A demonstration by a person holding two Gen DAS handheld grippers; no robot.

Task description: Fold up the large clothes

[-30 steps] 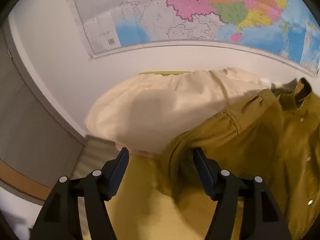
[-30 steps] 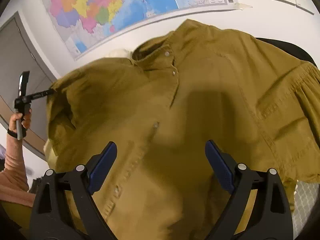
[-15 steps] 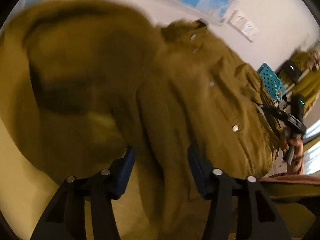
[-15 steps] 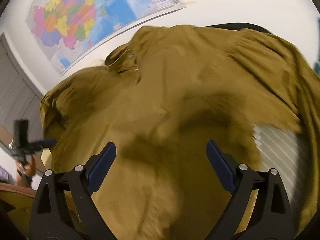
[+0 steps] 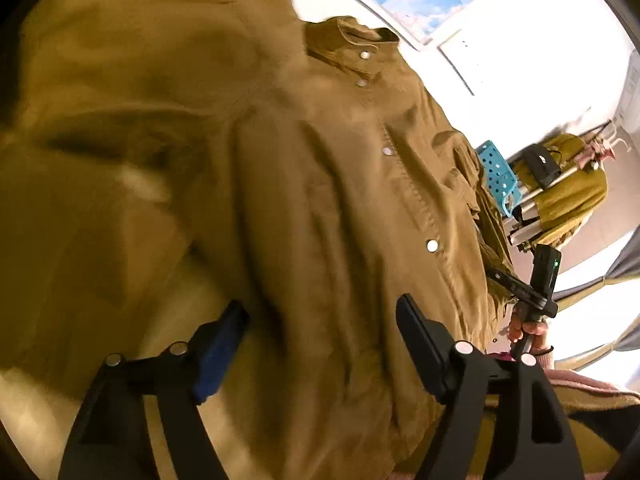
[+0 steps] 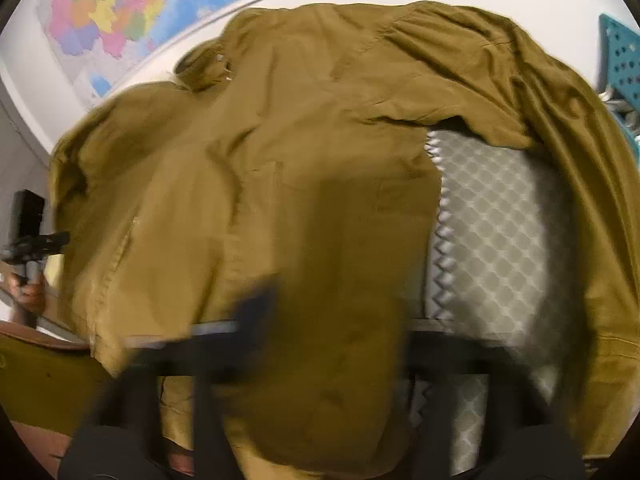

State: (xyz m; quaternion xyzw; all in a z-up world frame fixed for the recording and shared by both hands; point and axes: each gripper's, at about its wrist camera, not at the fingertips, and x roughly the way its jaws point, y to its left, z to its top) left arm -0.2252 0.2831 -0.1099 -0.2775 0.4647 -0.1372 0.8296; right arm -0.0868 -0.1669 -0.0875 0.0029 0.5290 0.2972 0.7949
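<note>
While my left claw point(image 5: 320, 344) is spreading wide over the shirt point(image 5: 320, 184), my right claw point(image 6: 328, 340) is snapping closed, blurry, on fabric at 6 o'clock.

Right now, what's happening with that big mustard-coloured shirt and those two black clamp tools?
A person is folding a large mustard shirt spread on a quilted surface, with a clamp-like gripper in each hand. The left gripper hovers over the shirt's front, its jaws having just been opening, with fabric lying loose between them. The right gripper is blurred at the shirt's lower edge and has just snapped shut; whether it caught cloth is unclear. A map hangs behind.
</note>
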